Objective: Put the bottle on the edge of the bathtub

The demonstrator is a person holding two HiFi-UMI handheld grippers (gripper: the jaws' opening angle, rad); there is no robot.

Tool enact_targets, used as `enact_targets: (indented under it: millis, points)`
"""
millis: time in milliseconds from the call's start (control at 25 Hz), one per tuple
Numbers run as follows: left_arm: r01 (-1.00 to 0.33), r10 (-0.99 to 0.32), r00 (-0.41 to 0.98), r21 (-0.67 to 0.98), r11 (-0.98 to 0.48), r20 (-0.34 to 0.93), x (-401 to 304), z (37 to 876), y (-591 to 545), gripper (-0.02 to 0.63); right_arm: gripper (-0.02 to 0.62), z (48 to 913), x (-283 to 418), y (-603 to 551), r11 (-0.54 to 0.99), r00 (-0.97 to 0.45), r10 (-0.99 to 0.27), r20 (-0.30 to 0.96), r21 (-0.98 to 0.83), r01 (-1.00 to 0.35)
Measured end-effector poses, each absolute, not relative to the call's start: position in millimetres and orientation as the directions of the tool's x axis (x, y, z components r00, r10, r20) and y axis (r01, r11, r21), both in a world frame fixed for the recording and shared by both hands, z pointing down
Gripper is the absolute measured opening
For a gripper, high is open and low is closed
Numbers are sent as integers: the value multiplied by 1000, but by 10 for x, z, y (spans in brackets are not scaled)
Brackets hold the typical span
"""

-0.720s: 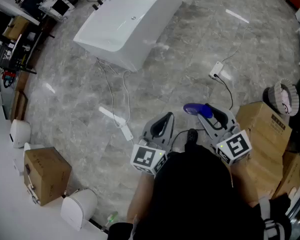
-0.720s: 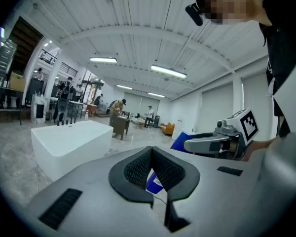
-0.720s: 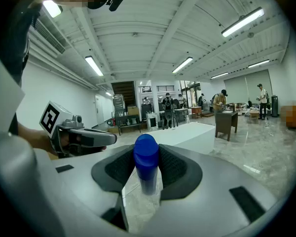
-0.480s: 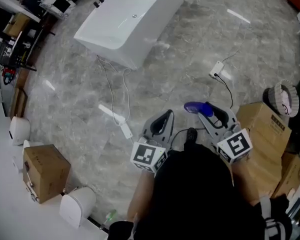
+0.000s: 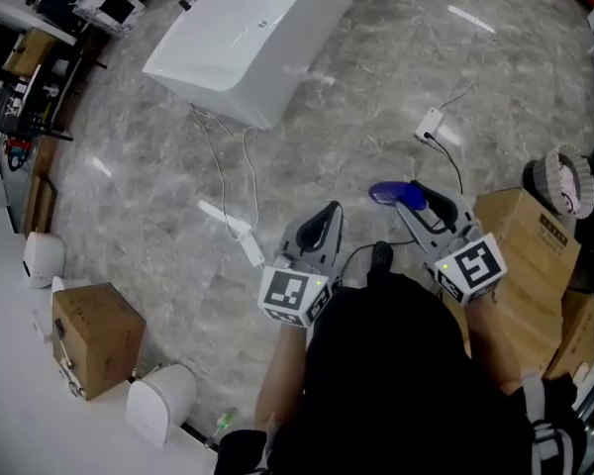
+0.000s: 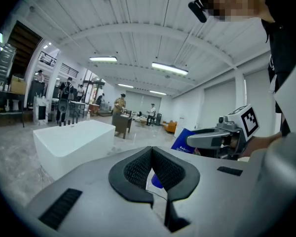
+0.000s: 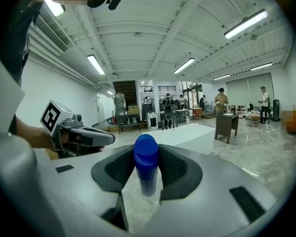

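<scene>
Right fingers [image 7: 171,168] pinching bottle [image 7: 147,164] just below its blue top. Left fingers [image 6: 137,171] pressed together, empty. Bathtub [image 5: 240,38] well ahead across floor [image 5: 356,97]. I'd walk in, hold grip firm, seat bottle base flat on tub edge before letting go.

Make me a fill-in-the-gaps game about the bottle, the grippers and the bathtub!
1. The right gripper is shut on a bottle that has a ____ cap.
2. The left gripper is shut and holds ____.
3. The ____ bathtub stands on the floor, away from the bottle.

Missing words: blue; nothing; white.
</scene>
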State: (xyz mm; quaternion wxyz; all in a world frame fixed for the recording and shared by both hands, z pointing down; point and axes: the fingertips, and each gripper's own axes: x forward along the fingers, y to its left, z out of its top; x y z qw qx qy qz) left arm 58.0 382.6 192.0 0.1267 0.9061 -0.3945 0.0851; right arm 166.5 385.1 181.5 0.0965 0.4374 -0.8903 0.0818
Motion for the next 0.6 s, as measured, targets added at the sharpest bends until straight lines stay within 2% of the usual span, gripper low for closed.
enact_targets:
  millis: [600]
  points:
    - [-790,-727,610,180,-586,314,822,2089,3777,11,143,2081,2329,3769,539,-559,-779,283,-152,-829]
